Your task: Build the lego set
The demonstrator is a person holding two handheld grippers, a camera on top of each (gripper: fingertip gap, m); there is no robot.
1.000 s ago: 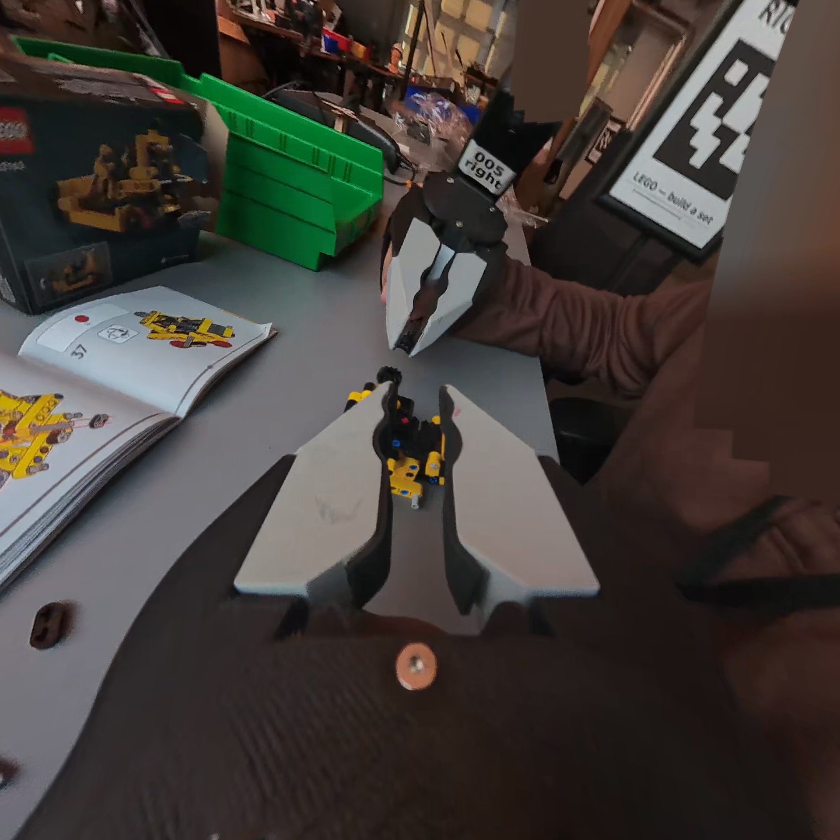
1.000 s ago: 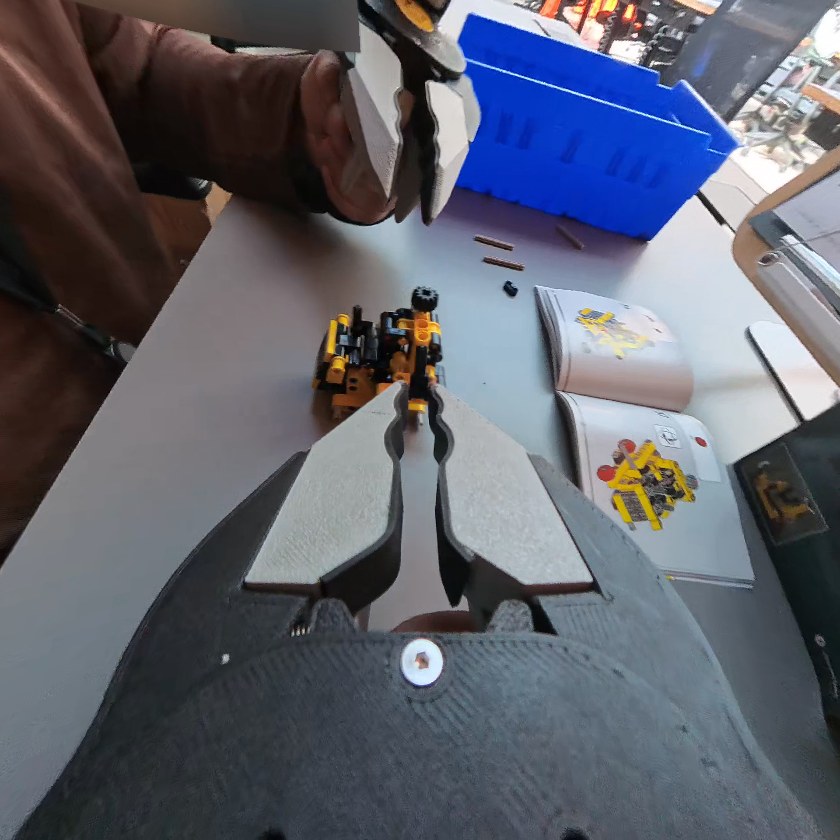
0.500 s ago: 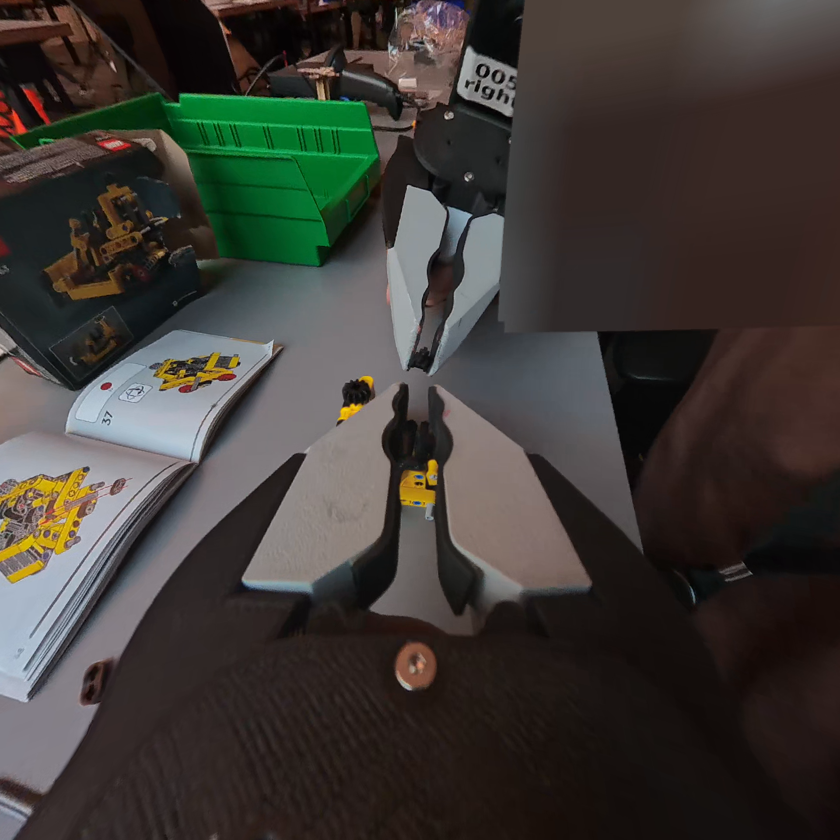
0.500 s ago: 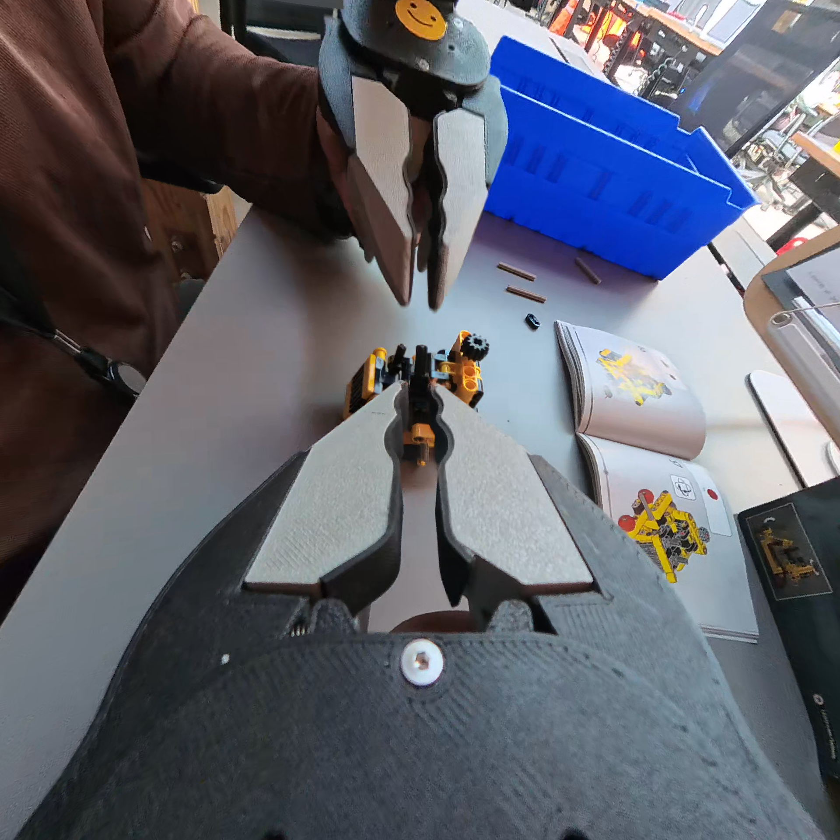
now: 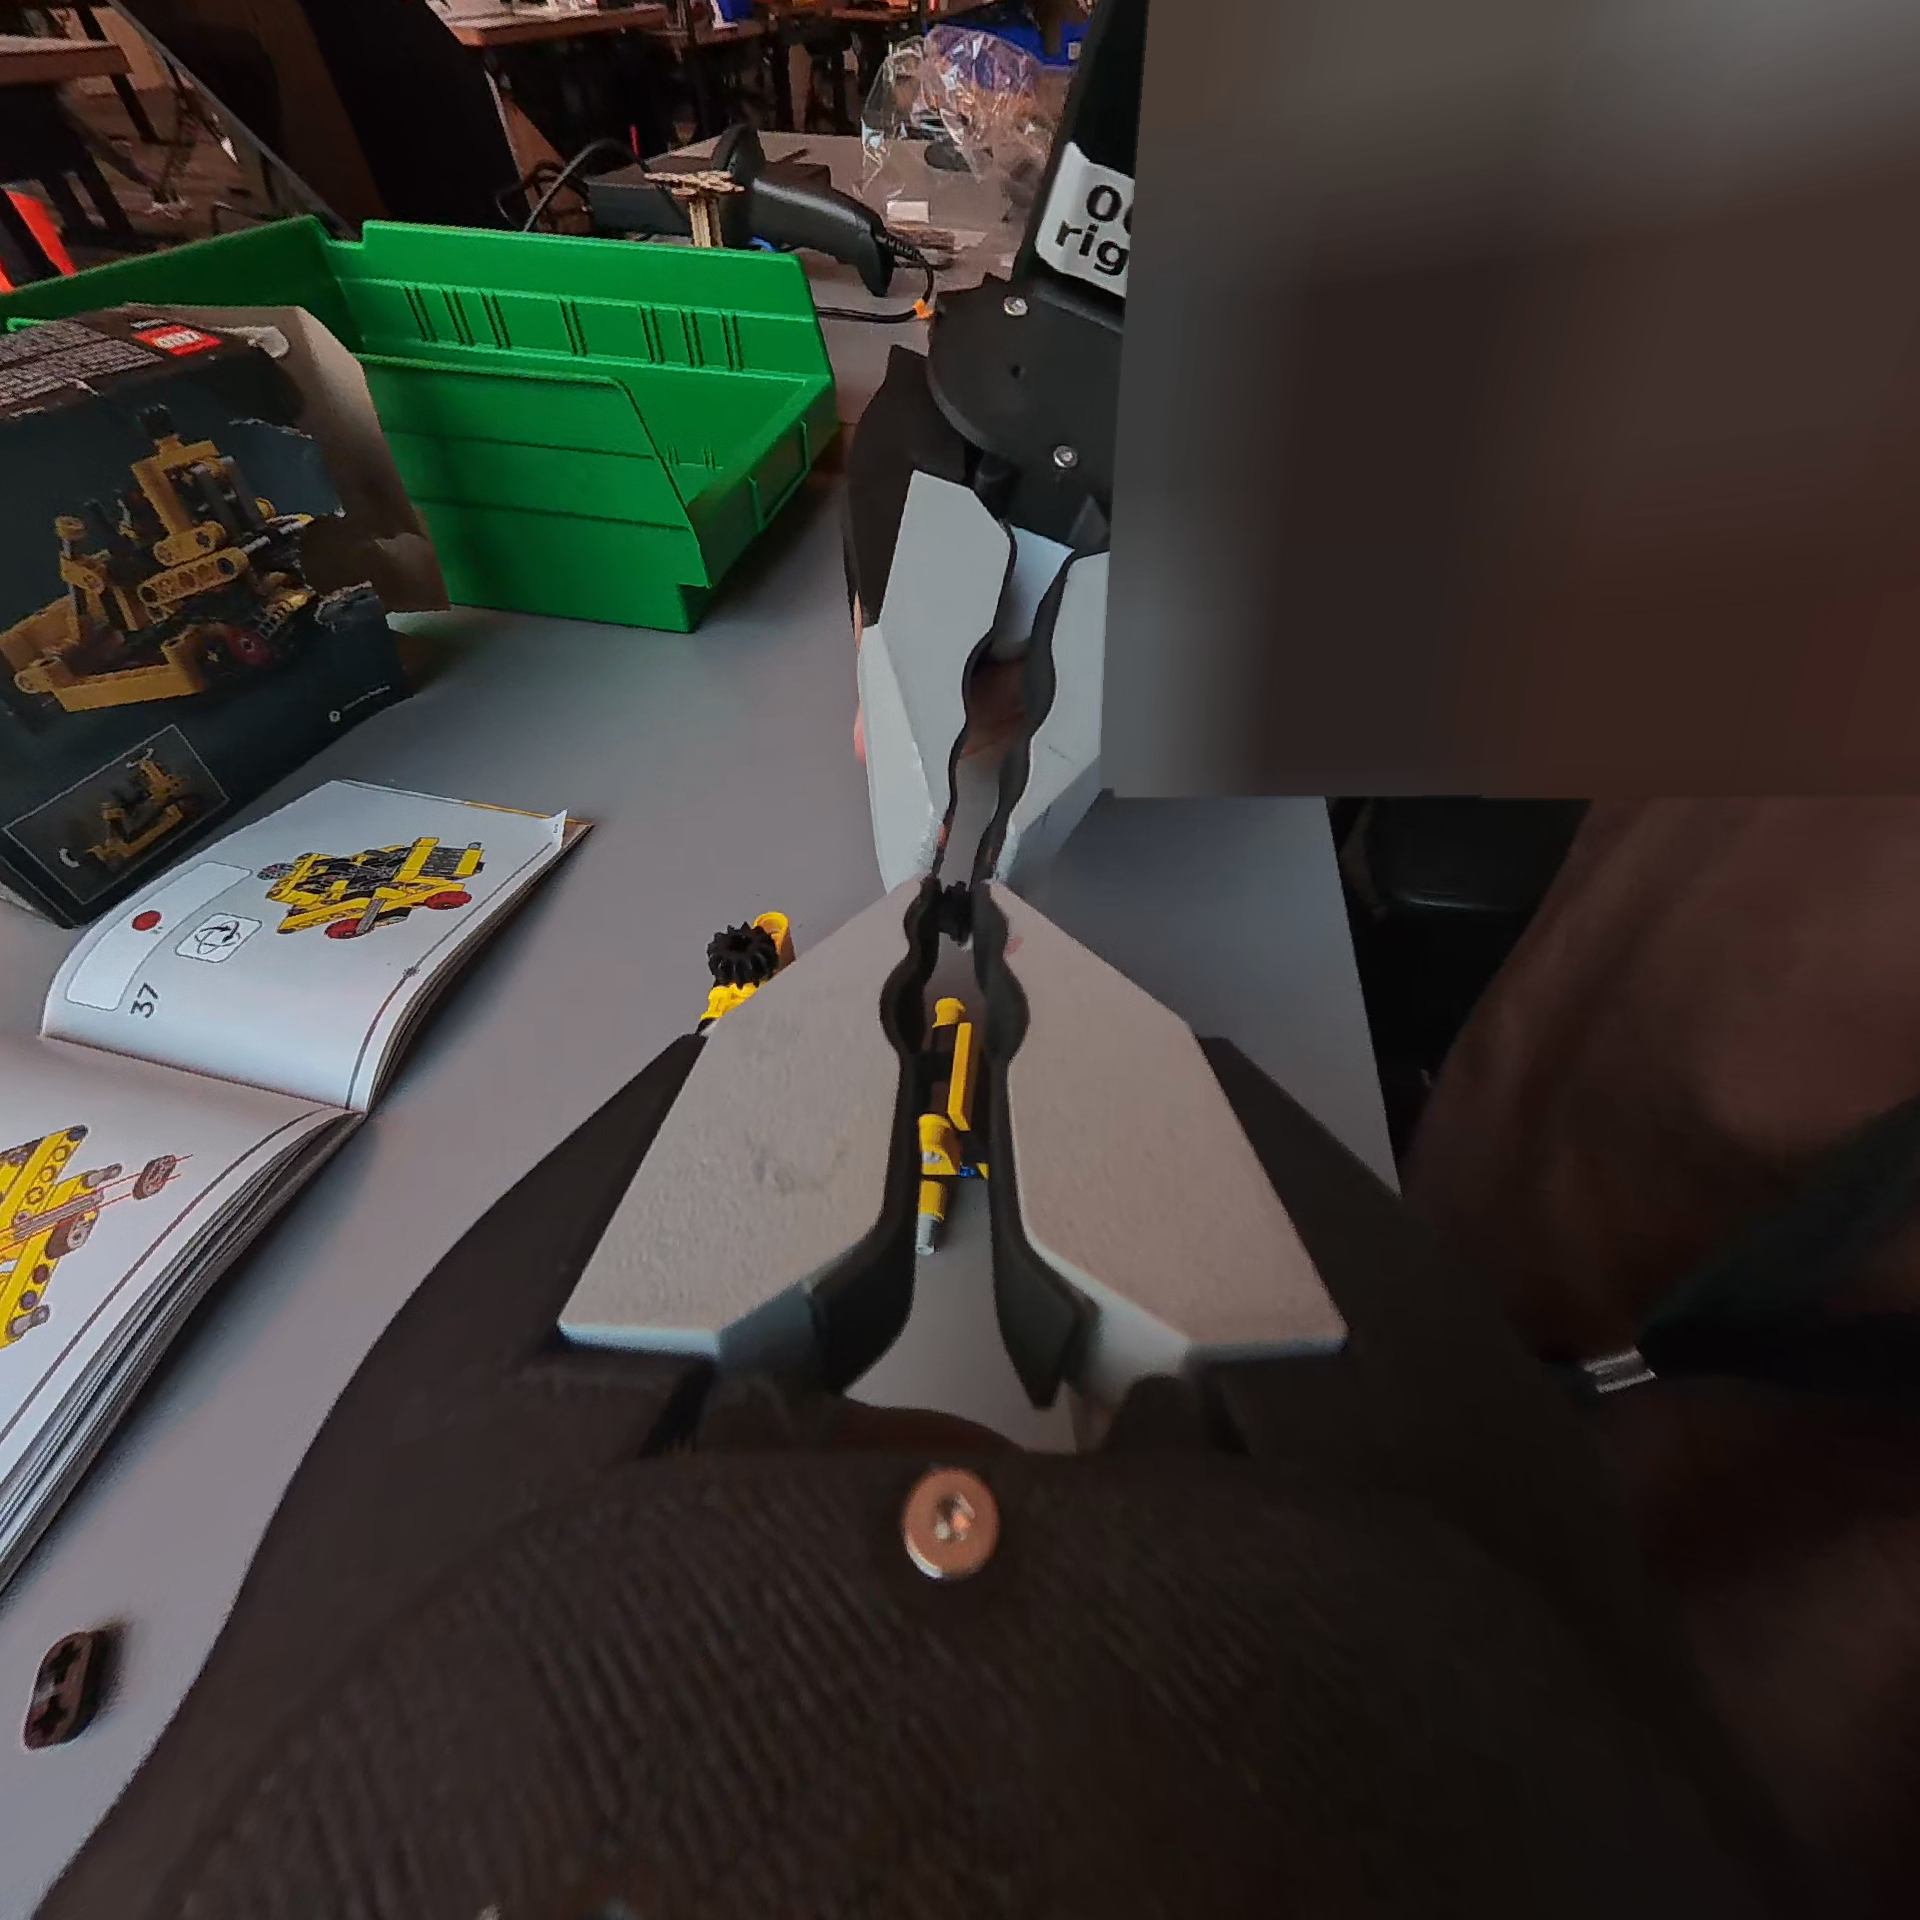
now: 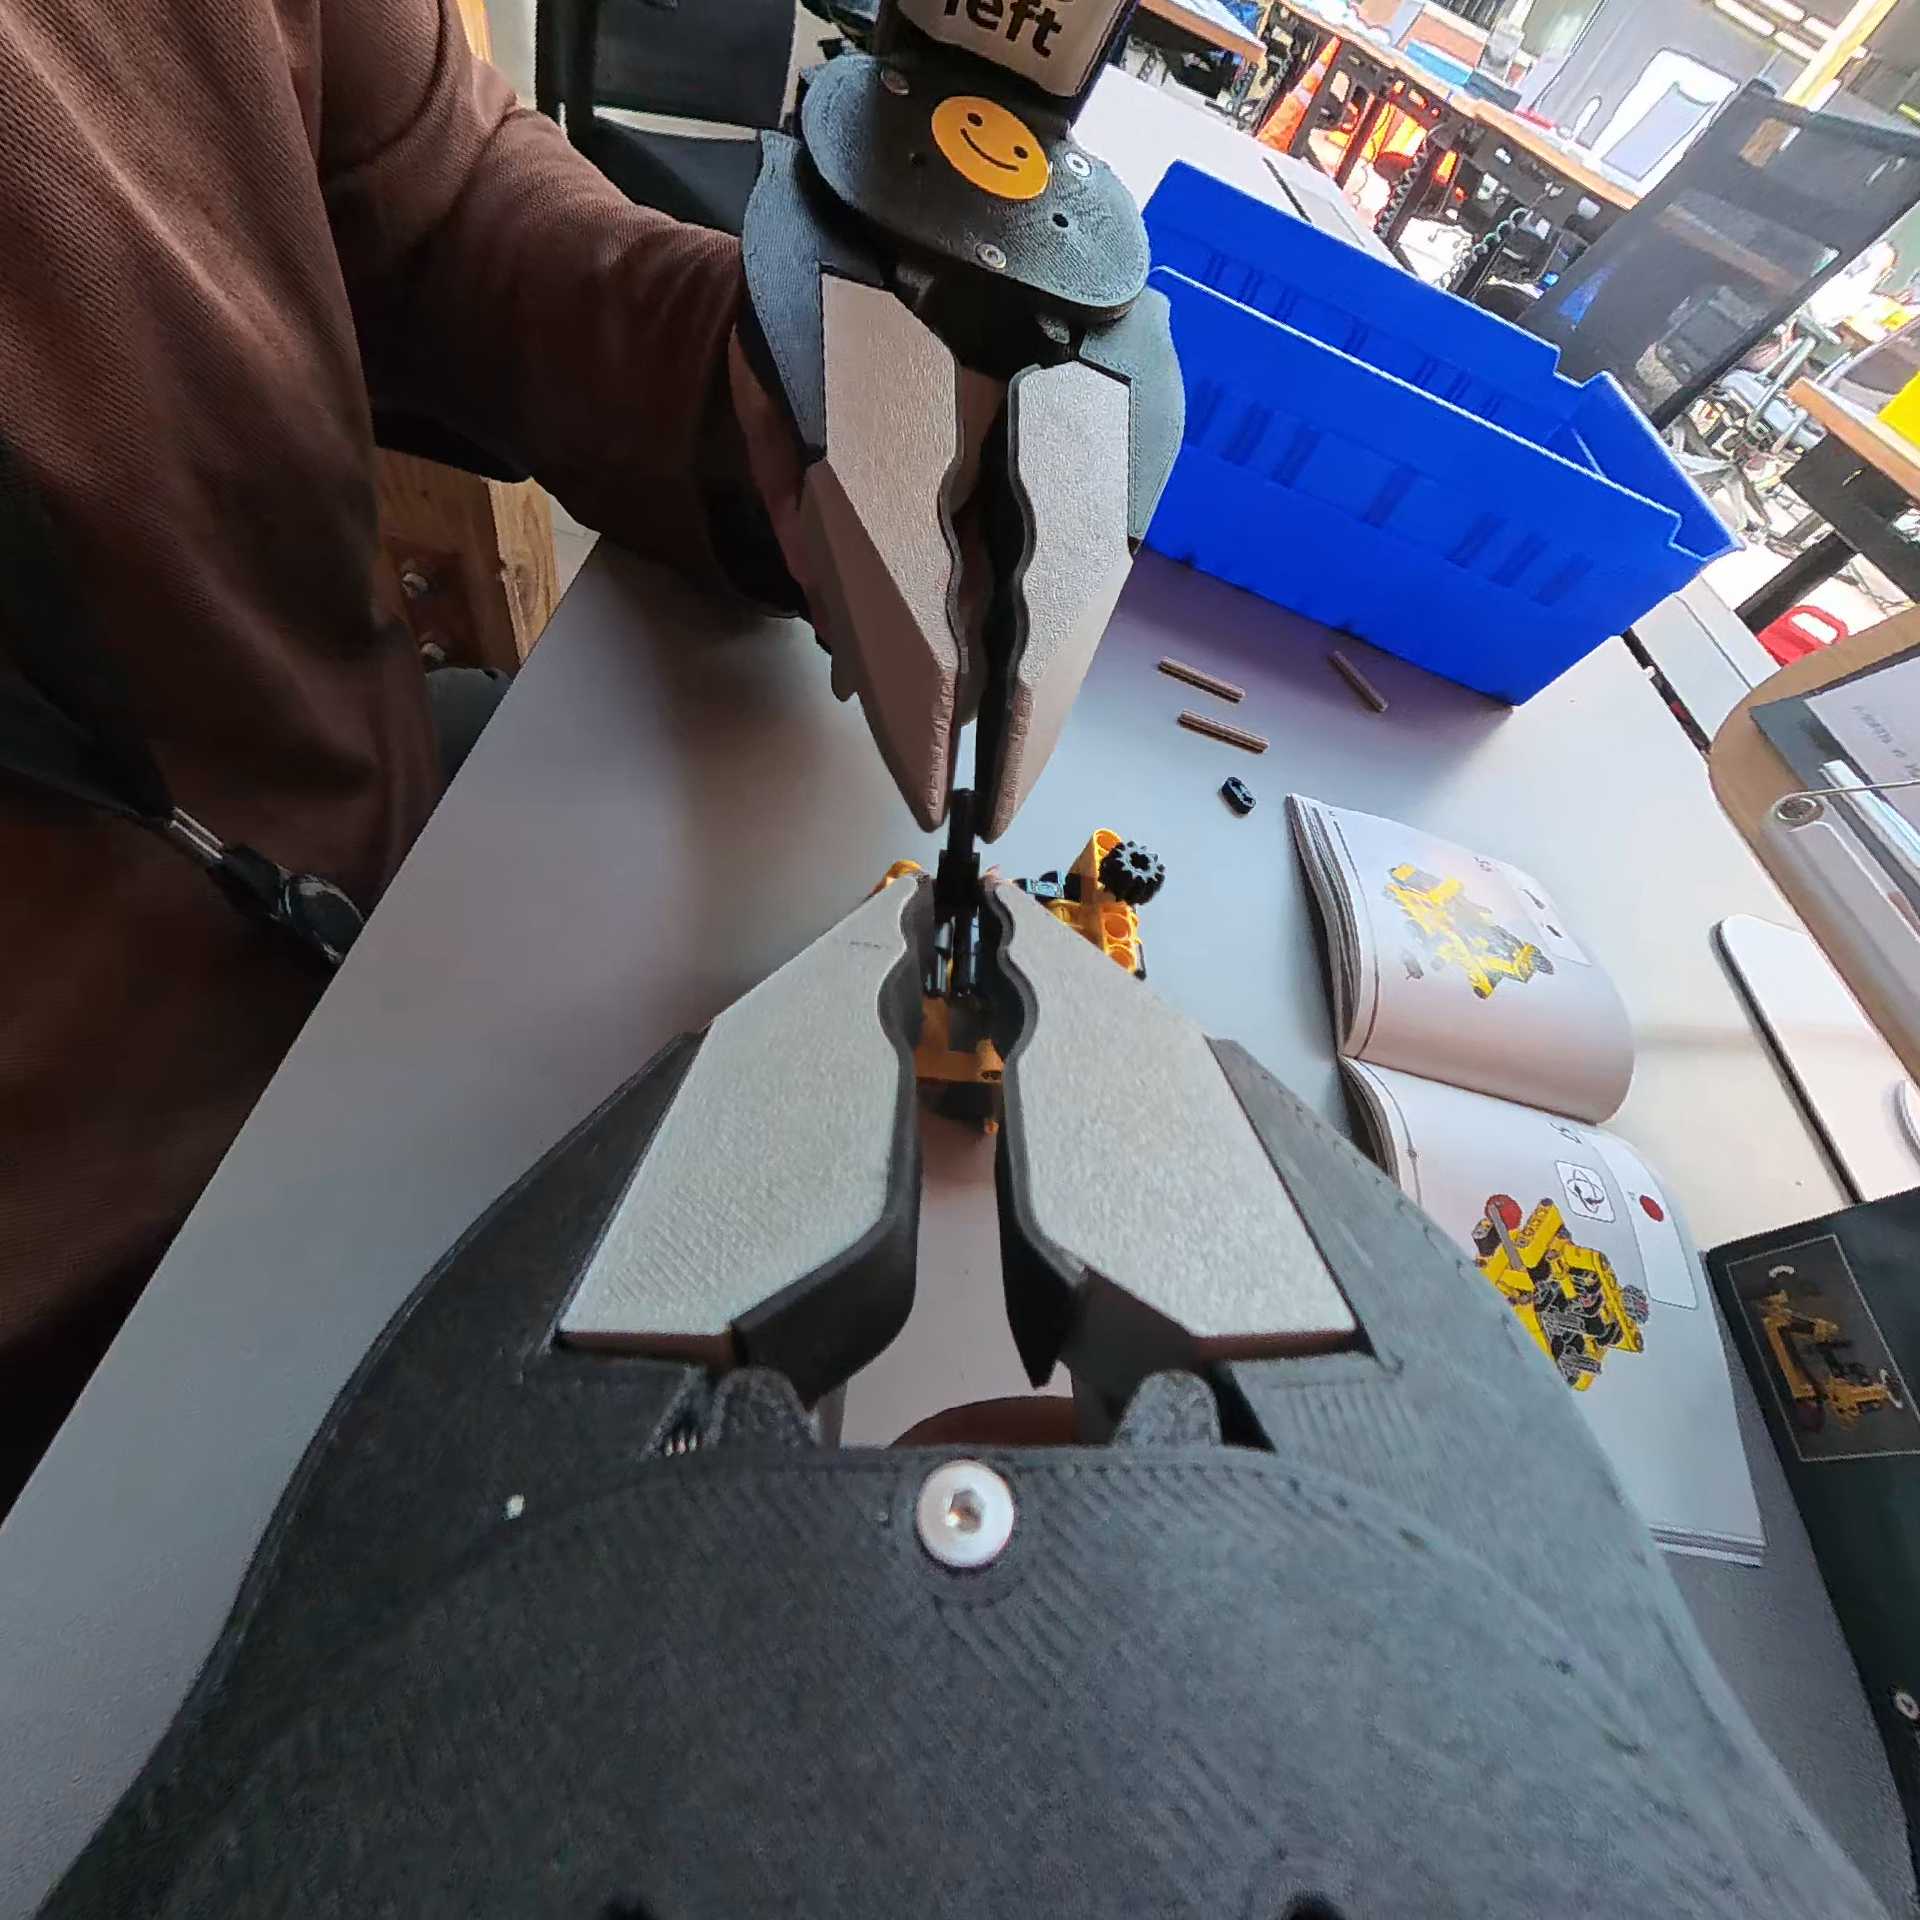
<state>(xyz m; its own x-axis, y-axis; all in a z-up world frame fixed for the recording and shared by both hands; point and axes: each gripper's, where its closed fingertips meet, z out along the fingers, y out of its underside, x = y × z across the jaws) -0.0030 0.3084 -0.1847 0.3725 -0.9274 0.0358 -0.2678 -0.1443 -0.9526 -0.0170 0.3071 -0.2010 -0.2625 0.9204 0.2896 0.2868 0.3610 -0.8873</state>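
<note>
A grey table [image 6: 582, 831] carries a half-built yellow lego model [image 6: 1091, 904] beneath the gripper tips. Beyond them sits a blue bin [image 6: 1403, 499], three brown rods [image 6: 1221, 729] before it (an open instruction booklet [image 6: 1455, 987] lies rightward).

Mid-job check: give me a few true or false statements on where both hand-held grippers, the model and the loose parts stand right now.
1. The two hand-held grippers meet tip to tip on a small black plastic piece. True.
2. The yellow and black brick model is lifted clear of the grey table. False: it sits on the table.
3. The paper instruction booklet lies open. True.
4. The three thin brown rods lie inside the blue plastic bin. False: they lie on the table in front of it.
5. The left hand-held gripper is wide open. False: its jaws are nearly closed.
</note>
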